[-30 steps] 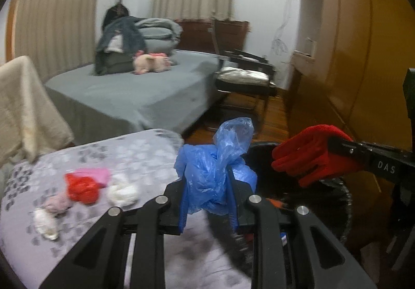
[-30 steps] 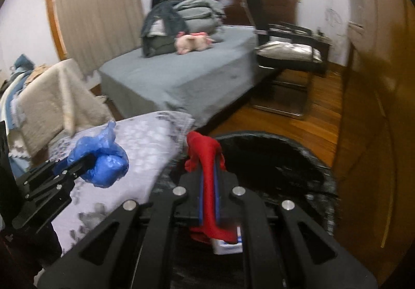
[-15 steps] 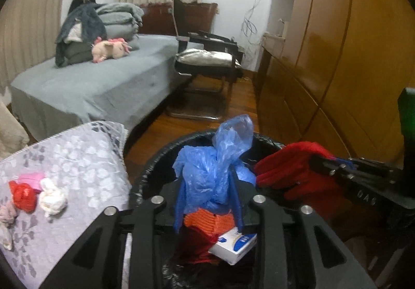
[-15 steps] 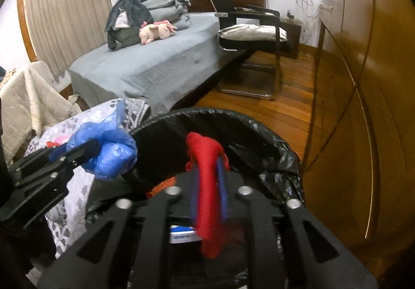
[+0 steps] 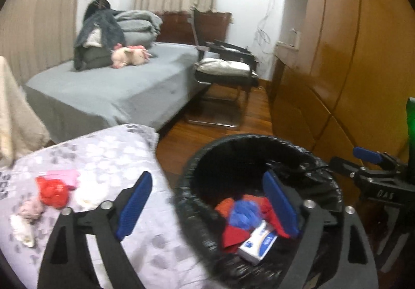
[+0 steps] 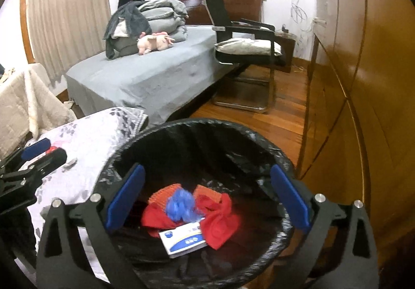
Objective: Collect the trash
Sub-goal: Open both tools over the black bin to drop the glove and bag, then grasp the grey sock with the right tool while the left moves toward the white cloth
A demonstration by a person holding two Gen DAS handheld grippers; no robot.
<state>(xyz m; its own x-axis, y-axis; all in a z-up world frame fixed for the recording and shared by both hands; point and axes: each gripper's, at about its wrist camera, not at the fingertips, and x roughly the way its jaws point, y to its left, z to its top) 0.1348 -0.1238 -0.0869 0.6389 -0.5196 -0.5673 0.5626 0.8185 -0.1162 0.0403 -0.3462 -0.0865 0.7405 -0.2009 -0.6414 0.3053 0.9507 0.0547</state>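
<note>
- The biggest change: a second ago the left gripper [image 5: 206, 207] pinched a blue plastic bag and the right gripper [image 6: 207, 197] pinched a red cloth. Now both lie in the trash bin [image 6: 135, 143]. The drop is done for these two pieces, I think.
- The jaws of both claws are opening, already very wide, and nothing is between the blue pads [image 6: 125, 197] of either one. From the left wrist camera the right gripper shows at 3 o'clock, just beside the bin rim.
- The trash bin is round, lined with a black, shiny, wrinkled plastic liner. It stands on the wooden floor [image 6: 282, 112], touching the edge of the table [image 5: 109, 149] or very near it.
- The table carries a grey cloth with a pale leaf pattern, soft and matt.
- In the bin, the red cloth [image 6: 220, 221] is limp and folded, at 5 o'clock from the blue plastic bag [image 6: 181, 204], which is thin and crumpled into a ball. A white and blue carton [image 6: 184, 239] with sharp corners lies at 6 o'clock of them, and an orange ribbed knit [image 6: 162, 191] at 11 o'clock.
- More trash waits on the table, at 9 o'clock in the left view: a red crumpled plastic lump [image 5: 53, 190], a pink flat piece [image 5: 66, 177], white tissue wads [image 5: 89, 194] and a small pale scrap [image 5: 22, 230]. So the task is not finished; these soft light pieces probably come next.
</note>
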